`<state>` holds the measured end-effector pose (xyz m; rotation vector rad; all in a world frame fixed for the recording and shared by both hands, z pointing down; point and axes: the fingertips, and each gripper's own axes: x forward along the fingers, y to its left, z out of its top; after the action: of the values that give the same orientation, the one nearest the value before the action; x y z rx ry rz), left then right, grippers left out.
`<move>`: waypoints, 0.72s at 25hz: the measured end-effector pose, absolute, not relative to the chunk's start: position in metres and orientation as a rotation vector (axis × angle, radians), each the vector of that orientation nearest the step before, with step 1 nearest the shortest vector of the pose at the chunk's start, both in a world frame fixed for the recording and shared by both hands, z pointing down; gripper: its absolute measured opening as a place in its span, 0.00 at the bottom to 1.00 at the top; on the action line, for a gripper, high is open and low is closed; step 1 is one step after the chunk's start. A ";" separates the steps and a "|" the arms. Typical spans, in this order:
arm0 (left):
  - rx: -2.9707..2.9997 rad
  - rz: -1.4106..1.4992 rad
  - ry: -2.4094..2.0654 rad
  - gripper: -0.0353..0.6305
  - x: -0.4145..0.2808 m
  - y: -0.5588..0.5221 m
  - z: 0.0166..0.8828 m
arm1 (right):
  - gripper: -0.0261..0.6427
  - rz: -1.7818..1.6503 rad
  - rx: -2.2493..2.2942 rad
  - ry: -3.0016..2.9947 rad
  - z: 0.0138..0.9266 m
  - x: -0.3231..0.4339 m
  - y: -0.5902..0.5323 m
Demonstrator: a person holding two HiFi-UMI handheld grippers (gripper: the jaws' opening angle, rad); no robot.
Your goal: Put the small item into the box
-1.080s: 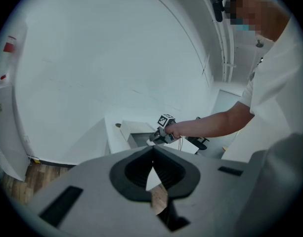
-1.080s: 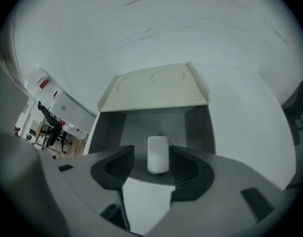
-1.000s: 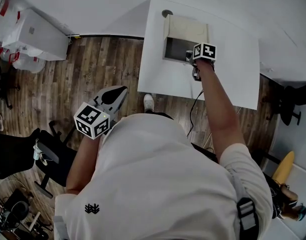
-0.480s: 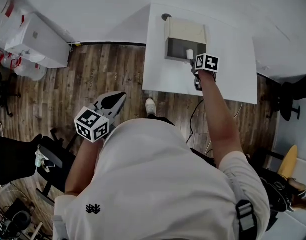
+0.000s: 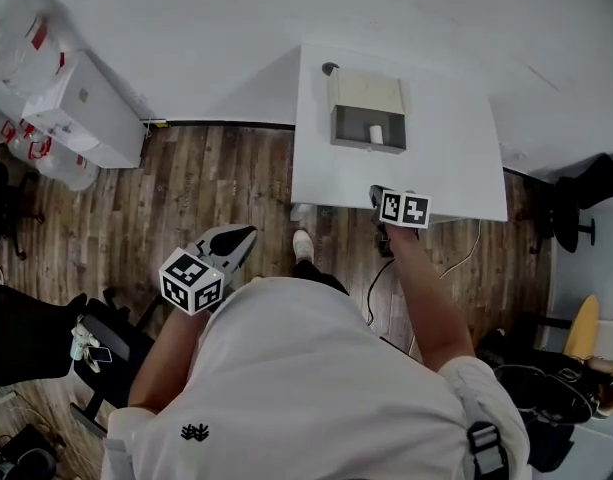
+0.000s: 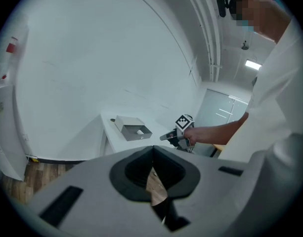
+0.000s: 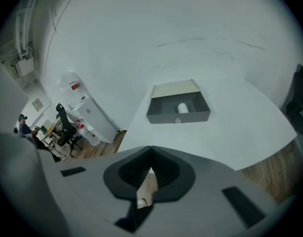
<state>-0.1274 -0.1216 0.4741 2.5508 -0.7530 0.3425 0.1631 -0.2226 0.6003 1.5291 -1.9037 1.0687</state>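
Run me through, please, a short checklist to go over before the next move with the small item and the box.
1. Small item inside the box: ok. It sits in the open grey compartment.
2. Right gripper empty: ok. Its jaws have just been closing and are now together, with nothing between them.
3. Right gripper clear of the box: ok. It is above the near edge of the table, apart from the box.
4. Left gripper empty: ok. Its jaws are together with nothing in them, and it is off the table, above the floor.
5. Item upright or lying on its side: cannot tell, too small.
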 end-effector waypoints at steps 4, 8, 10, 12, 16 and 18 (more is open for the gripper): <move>2.565 0.361 -0.711 0.06 -0.133 -0.108 0.480 | 0.05 1.043 1.483 -2.014 0.584 0.124 -0.175; 2.589 0.381 -0.675 0.06 -0.135 -0.097 0.479 | 0.05 0.998 1.429 -2.082 0.568 0.095 -0.130; 2.608 0.387 -0.670 0.06 -0.135 -0.097 0.475 | 0.05 0.988 1.400 -2.105 0.561 0.083 -0.114; 2.618 0.387 -0.669 0.06 -0.136 -0.094 0.473 | 0.05 0.984 1.378 -2.113 0.557 0.074 -0.099; 2.614 0.382 -0.656 0.06 -0.138 -0.083 0.477 | 0.05 0.965 1.352 -2.132 0.552 0.059 -0.080; 2.609 0.384 -0.651 0.06 -0.139 -0.079 0.480 | 0.05 0.941 1.346 -2.150 0.548 0.054 -0.077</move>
<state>-0.1390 -0.0785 0.4801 2.6095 -0.6507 0.3839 0.0538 -0.0768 0.5481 1.3465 -2.1504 0.9409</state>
